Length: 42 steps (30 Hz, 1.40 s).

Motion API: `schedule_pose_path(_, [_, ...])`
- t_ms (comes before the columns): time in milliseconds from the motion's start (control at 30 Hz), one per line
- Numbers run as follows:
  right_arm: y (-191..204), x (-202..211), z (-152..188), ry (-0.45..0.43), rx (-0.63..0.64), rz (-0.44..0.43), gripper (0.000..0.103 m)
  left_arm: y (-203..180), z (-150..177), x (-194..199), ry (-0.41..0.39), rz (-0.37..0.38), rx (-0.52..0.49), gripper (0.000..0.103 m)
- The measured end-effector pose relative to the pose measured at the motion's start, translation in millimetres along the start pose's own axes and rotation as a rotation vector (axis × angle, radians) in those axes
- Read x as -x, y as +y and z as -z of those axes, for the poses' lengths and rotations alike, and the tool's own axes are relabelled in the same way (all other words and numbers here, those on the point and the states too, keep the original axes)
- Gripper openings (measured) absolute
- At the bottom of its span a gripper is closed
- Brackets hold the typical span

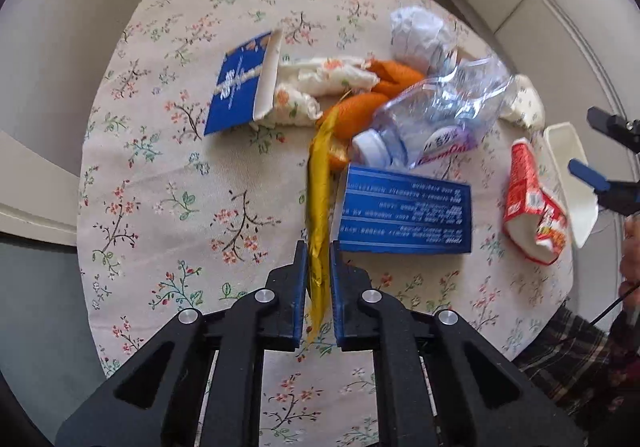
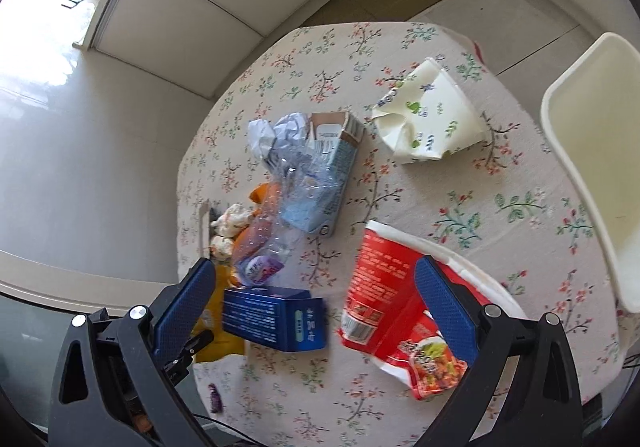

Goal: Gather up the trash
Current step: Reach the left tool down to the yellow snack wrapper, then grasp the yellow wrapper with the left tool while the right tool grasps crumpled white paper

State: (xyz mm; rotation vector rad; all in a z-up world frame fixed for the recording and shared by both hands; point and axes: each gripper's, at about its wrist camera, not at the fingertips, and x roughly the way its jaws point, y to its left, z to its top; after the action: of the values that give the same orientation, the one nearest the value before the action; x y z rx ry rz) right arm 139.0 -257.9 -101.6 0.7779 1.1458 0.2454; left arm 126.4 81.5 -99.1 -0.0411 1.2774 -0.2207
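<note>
My left gripper [image 1: 319, 259] is shut on a yellow-gold wrapper [image 1: 318, 183] that hangs from its jaws over the floral table. Beyond it lie a blue box [image 1: 404, 213], a crushed clear plastic bottle [image 1: 436, 115], orange peel [image 1: 360, 109], another blue carton [image 1: 240, 87] and crumpled paper [image 1: 416, 35]. My right gripper [image 2: 316, 287] is open and empty above the table, between the blue box [image 2: 276, 317] and a crushed red noodle cup [image 2: 384, 307]. The right gripper also shows at the right edge of the left wrist view [image 1: 600, 151].
A white bin [image 2: 596, 151] stands off the table's right side. A crushed white paper cup [image 2: 428, 119] and a light blue carton [image 2: 324, 183] lie further back. The round table [image 2: 460, 215] has a floral cloth; the floor surrounds it.
</note>
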Motion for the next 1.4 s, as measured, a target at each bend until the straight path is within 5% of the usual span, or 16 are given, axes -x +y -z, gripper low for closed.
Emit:
schedule_pose_path(200, [41,-20,-22,-0.015,0.119,0.053,0.097,-16,-17,46,-0.177,0.064,0.063,0.006])
schedule_pose_path(333, [73,-50,-52,0.019,0.218,0.129,0.097,-2,-23,44,-0.16,0.028,0.093,0.017])
schedule_pose_path(367, [78,-57,-58,0.031,0.222,0.134,0.097,8,-26,39,-0.142,0.006,0.127,0.025])
schedule_pose_path(433, [88,-69,-70,0.044,0.217,0.116,0.097,30,-26,29,-0.109,-0.001,0.203,0.091])
schedule_pose_path(467, [91,-69,-73,0.045,0.213,0.096,0.097,41,-25,24,-0.095,-0.019,0.244,0.097])
schedule_pose_path(700, [73,-55,-55,-0.015,0.099,-0.096,0.097,84,-24,-41,0.064,0.015,0.374,0.095])
schedule_pose_path(867, [53,-64,-53,0.027,0.024,-0.04,0.097,66,-29,-59,0.075,-0.052,0.304,0.095])
schedule_pose_path(967, [48,-57,-53,0.013,0.019,-0.027,0.097,52,-31,-67,0.084,-0.083,0.272,0.094])
schedule_pose_path(1067, [42,-54,-54,0.008,0.017,-0.011,0.097,36,-34,-66,0.057,-0.143,0.204,0.074])
schedule_pose_path(1133, [36,-54,-56,0.015,0.002,-0.01,0.097,32,-38,-60,0.036,-0.112,0.199,0.025])
schedule_pose_path(1200, [31,-55,-57,0.019,-0.011,-0.009,0.097,35,-40,-55,0.037,-0.024,0.231,0.012])
schedule_pose_path(1400, [40,-55,-62,0.008,0.039,-0.004,0.097,36,-44,-12,-0.053,0.096,0.261,0.003])
